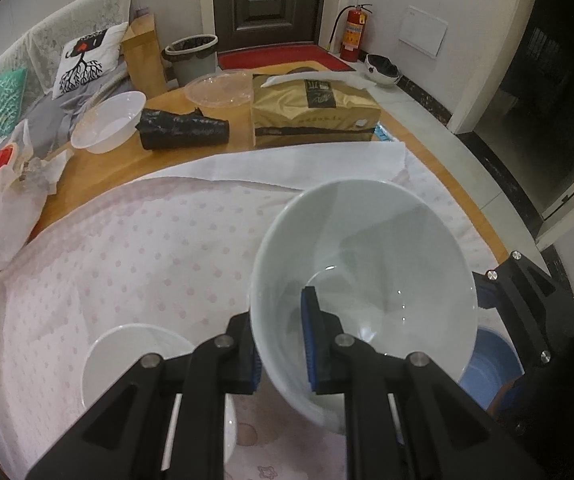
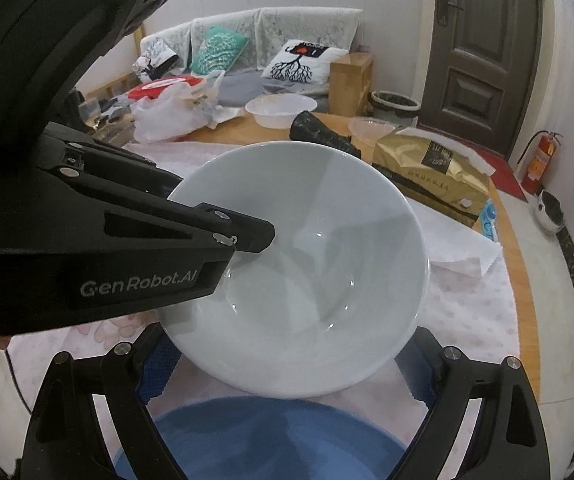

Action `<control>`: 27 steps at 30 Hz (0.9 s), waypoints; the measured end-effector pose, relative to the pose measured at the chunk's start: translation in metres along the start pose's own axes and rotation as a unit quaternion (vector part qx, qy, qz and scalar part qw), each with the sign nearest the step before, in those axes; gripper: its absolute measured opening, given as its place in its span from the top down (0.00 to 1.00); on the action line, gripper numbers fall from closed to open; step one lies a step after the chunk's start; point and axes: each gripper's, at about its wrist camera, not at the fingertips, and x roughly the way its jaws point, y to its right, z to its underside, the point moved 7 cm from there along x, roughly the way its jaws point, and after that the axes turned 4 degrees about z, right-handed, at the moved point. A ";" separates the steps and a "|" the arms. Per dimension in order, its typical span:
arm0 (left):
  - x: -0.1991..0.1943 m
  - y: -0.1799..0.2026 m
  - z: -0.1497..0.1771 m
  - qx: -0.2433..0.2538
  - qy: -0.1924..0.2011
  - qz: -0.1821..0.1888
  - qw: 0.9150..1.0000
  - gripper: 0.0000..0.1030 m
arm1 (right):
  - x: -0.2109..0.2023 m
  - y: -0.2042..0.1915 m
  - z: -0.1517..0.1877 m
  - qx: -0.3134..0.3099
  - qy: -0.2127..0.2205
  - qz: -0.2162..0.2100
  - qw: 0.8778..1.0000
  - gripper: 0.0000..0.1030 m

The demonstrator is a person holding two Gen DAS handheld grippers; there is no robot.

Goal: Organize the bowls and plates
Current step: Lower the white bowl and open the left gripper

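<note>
While clamped by one wall in left gripper (image 1: 283,344) jaws, pale bowl (image 1: 363,272) over blue bowl (image 2: 267,440); right gripper (image 2: 283,376) jaws spread; possible slip, chipping.

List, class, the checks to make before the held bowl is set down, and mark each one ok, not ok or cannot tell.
1. Left gripper clamps the bowl wall, one finger inside, one outside: ok.
2. Bowl is empty: ok.
3. Right gripper is open, fingers on either side of the blue bowl: ok.
4. Blue bowl is empty, ready for stacking: ok.
5. Held bowl is level: not ok, it tilts.
6. Held bowl is clear of the blue bowl's rim: cannot tell.
</note>
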 end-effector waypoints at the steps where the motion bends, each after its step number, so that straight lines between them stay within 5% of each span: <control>1: 0.002 -0.001 -0.001 -0.001 -0.003 0.002 1.000 0.88 | 0.001 0.000 0.000 0.000 -0.003 -0.001 1.000 0.13; 27: 0.023 -0.005 0.000 0.049 -0.037 -0.065 0.996 0.87 | 0.011 -0.002 0.000 -0.001 -0.042 -0.003 0.999 0.13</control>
